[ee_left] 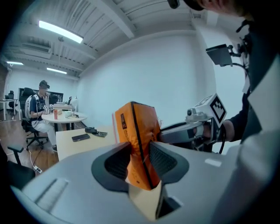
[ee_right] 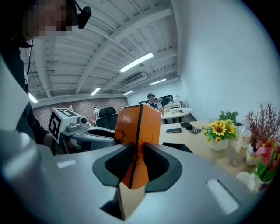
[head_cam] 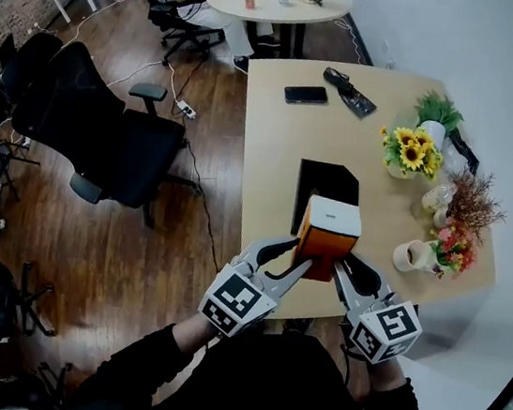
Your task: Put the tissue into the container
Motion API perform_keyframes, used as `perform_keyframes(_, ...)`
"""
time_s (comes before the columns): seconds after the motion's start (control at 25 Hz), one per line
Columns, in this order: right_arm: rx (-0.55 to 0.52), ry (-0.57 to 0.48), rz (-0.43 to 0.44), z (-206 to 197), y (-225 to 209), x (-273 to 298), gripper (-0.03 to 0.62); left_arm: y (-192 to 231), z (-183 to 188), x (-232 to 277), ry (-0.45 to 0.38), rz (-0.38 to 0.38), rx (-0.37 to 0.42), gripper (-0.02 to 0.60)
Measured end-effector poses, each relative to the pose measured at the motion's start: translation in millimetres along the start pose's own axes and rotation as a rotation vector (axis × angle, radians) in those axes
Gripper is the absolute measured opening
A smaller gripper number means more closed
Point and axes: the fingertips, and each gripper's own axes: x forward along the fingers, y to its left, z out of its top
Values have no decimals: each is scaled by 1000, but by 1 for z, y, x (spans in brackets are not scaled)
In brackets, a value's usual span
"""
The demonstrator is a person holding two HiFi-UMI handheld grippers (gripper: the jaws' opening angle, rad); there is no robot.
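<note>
Left gripper view: jaws clamp tissue pack (ee_left: 136, 127).

orange tissue pack (head_cam: 325, 242), black container (head_cam: 327, 183)

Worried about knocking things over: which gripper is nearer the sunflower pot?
Right. The right gripper grips the tissue pack on the side facing the sunflower pot; the left gripper grips the pack's far side.

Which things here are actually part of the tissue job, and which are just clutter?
Part of the job:
- orange tissue pack, clamped between the left gripper and the right gripper, held above the table
- black container, on the table just beyond the pack

Lying about:
- phone
- sunflowers
- mug
- office chair
</note>
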Motion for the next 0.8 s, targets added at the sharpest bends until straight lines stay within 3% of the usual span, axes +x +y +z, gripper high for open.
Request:
perform_keyframes(0.12,-41,-38,-13,13,5,0,77,3,12,-6,-36,1,45,117)
perform_keyframes(0.48,-95,-56,-81,40,10,16,77,27,33,-11,-89,-29,86,117)
perform_keyframes(0.8,-46,-6,-73,34,-34,44,77,53,26,31,-34,-8,10,117)
